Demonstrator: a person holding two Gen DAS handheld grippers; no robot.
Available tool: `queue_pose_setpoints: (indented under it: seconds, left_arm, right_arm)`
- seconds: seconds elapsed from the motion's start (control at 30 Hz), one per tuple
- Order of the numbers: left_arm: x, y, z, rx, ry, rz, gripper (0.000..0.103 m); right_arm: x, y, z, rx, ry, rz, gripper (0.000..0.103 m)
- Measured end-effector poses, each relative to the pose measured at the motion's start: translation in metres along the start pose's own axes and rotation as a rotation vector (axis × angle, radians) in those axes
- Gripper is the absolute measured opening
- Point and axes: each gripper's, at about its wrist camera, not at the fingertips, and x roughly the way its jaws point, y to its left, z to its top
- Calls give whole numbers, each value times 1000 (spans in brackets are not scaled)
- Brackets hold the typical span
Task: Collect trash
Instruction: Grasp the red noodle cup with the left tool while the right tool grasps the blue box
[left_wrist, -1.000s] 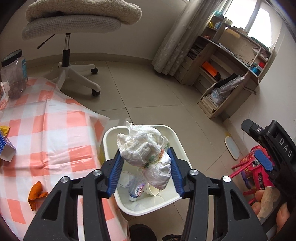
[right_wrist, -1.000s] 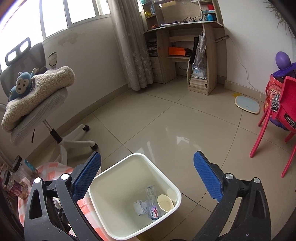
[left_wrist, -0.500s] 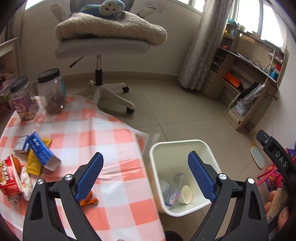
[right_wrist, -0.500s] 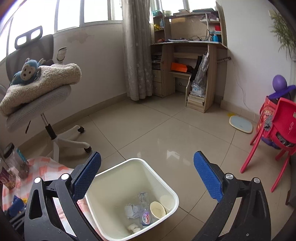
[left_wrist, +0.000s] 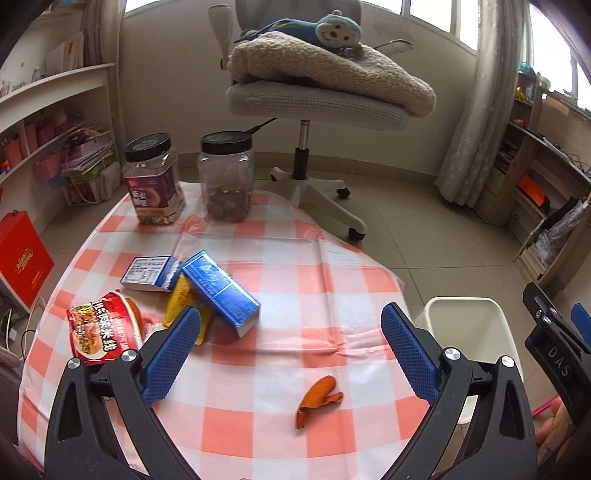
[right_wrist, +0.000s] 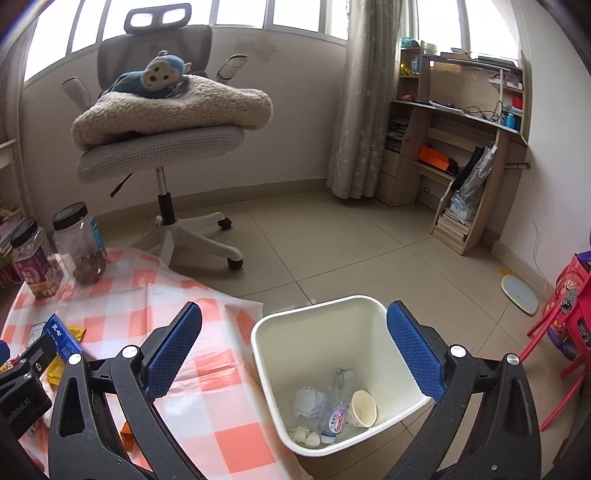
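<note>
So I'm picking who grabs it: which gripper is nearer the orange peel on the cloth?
Left. The left gripper hangs open just above the orange peel; the right gripper is off over the bin.

Left hand-held gripper (left_wrist: 286, 343) opening, empty; right hand-held gripper (right_wrist: 293, 345) spread wide, empty.

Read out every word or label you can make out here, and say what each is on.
"DAS": right hand-held gripper.
"GenRobot.AI": left hand-held gripper.
"Ganten": bottle in the bin.
Chinese text on the red snack bag, blue box and jar label: too blurred to read.
</note>
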Motion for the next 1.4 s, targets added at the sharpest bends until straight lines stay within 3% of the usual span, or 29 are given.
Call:
queue_pose_setpoints:
  seconds: [0.37, 0.6, 0.83, 0.9, 0.97, 1.07, 1.1, 1.33, 1.4]
  left_arm:
    - [8, 96, -11, -93, 47, 220, 95]
    - [30, 168, -24, -210, 121, 349, 95]
    - [67, 205, -31, -429, 244, 235, 95]
    - [80, 209, -34, -472, 289, 222, 95]
    - [85, 207, -33, -471, 280, 217, 95]
    - [81, 198, -28, -408, 243, 190, 82]
    - [77, 195, -25, -383, 220, 171, 64]
    - [48, 202, -16, -347, 172, 79, 51]
    - [37, 209, -13, -348, 154, 68, 41]
  right_arm:
    - [-1, 75, -8, -77, 52, 122, 96]
    - [-1, 119, -17, -180, 45, 147, 96]
    - [10, 144, -25, -230, 94, 169, 96]
    - [14, 148, -27, -239, 107, 174, 96]
    - [16, 152, -29, -252, 116, 179, 96]
    - [20, 158, -30, -275, 136, 194, 96]
    - [22, 160, -31, -278, 143, 198, 96]
    - [36, 187, -34, -327, 198, 290, 96]
    - [39, 202, -37, -362, 207, 333, 96]
